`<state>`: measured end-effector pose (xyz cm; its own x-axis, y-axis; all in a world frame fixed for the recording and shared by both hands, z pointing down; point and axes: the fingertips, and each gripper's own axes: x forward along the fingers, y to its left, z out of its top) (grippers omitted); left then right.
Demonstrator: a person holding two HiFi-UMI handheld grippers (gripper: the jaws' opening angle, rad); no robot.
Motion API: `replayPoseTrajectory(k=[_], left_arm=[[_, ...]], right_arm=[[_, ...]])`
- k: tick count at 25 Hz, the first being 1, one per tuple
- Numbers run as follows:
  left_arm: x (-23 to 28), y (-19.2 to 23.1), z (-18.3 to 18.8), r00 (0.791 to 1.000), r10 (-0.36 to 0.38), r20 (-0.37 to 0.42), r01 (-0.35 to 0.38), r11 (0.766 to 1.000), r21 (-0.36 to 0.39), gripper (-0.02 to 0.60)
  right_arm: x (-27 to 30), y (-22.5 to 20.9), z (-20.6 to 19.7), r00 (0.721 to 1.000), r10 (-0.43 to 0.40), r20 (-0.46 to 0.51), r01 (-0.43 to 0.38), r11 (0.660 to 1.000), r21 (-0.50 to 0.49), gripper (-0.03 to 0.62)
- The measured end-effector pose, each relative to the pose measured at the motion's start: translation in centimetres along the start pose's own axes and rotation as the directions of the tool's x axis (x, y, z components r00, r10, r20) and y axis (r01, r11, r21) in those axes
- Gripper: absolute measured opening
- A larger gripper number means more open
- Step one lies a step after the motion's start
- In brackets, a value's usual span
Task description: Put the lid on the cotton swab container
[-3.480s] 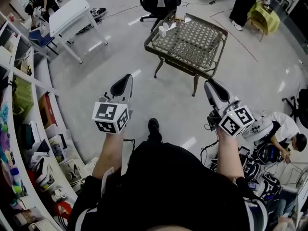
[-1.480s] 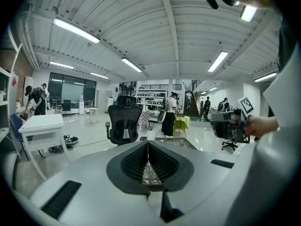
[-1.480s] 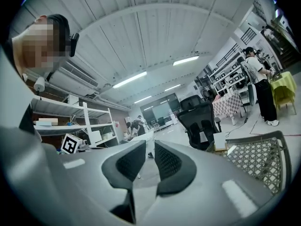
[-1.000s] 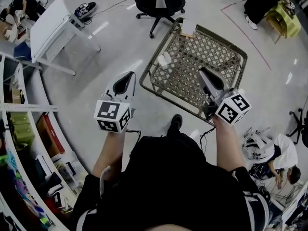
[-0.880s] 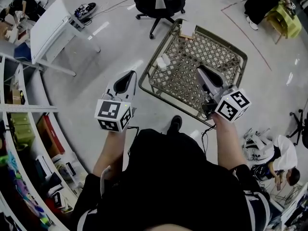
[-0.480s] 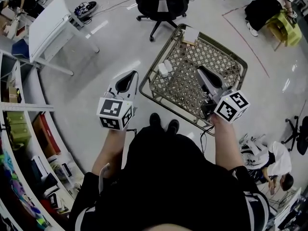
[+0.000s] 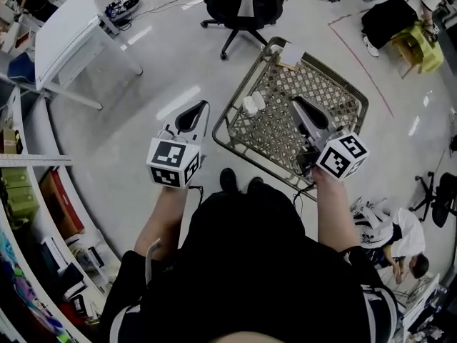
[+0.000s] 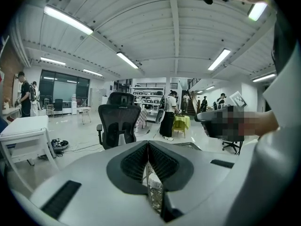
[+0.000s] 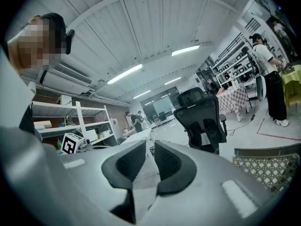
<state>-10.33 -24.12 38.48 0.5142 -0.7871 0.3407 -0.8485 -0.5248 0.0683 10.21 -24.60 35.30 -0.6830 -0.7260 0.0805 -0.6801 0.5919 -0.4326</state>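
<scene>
Nearer now, the wicker table (image 7: 335, 95) lies under the right gripper (image 7: 297, 102), jaws narrowly parted and empty, while the left gripper (image 7: 201, 106), jaws together, hangs near the cotton swab container (image 7: 251, 106) at its left edge.

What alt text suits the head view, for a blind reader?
From above, a person in black holds the left gripper and right gripper toward a lattice-topped table with small white containers on it. A black office chair stands beyond.

Black top (image 7: 243, 263) — grey left gripper (image 7: 203, 107), right gripper (image 7: 297, 103)
</scene>
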Motion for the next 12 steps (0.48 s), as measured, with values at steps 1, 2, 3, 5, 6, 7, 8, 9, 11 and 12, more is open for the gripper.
replayPoseTrajectory(k=[1,2,3,5,6,7,8,9,11,12], left_arm=[[0.2,0.1,-0.3,1.0,-0.009,-0.004,0.009,1.0,-0.004,0.008],[0.4,0.2,-0.7,1.0,-0.018,-0.009,0.018,1.0,-0.009,0.008],[0.7,0.4,-1.1,1.0,-0.025,-0.014,0.025,1.0,-0.014,0.008],[1.4,0.6,-1.9,0.999,-0.037,-0.028,0.036,0.999,-0.029,0.008],[1.9,0.7,-2.4,0.998,-0.042,-0.036,0.041,0.999,-0.036,0.008],[2.3,0.8,-2.9,0.998,-0.047,-0.045,0.045,0.998,-0.042,0.008],[2.8,0.9,-3.4,0.997,-0.052,-0.057,0.05,0.998,-0.047,0.008],[3.3,1.0,-4.0,0.996,-0.057,-0.07,0.054,0.997,-0.051,0.008],[4.5,1.1,-5.1,0.993,-0.065,-0.096,0.06,0.997,-0.054,0.008],[5.1,1.2,-5.7,0.992,-0.067,-0.108,0.061,0.997,-0.055,0.008]], right_arm=[[0.2,0.1,-0.1,1.0,-0.006,-0.006,0.006,1.0,-0.001,0.071],[0.4,0.0,-0.4,1.0,-0.012,-0.013,0.012,1.0,0.0,0.071],[0.6,-0.1,-0.8,1.0,-0.018,-0.023,0.018,1.0,0.002,0.071],[1.0,-0.5,-1.7,0.998,-0.028,-0.05,0.028,1.0,0.01,0.071],[1.2,-0.8,-2.2,0.997,-0.031,-0.065,0.033,0.999,0.016,0.071],[1.5,-1.1,-2.7,0.996,-0.034,-0.078,0.036,0.999,0.024,0.071],[1.8,-1.5,-3.2,0.995,-0.036,-0.09,0.039,0.999,0.032,0.071],[2.1,-1.9,-3.7,0.994,-0.038,-0.101,0.042,0.998,0.041,0.071],[2.9,-3.0,-4.8,0.992,-0.038,-0.118,0.045,0.997,0.059,0.071],[3.3,-3.5,-5.2,0.991,-0.035,-0.127,0.043,0.997,0.067,0.071]])
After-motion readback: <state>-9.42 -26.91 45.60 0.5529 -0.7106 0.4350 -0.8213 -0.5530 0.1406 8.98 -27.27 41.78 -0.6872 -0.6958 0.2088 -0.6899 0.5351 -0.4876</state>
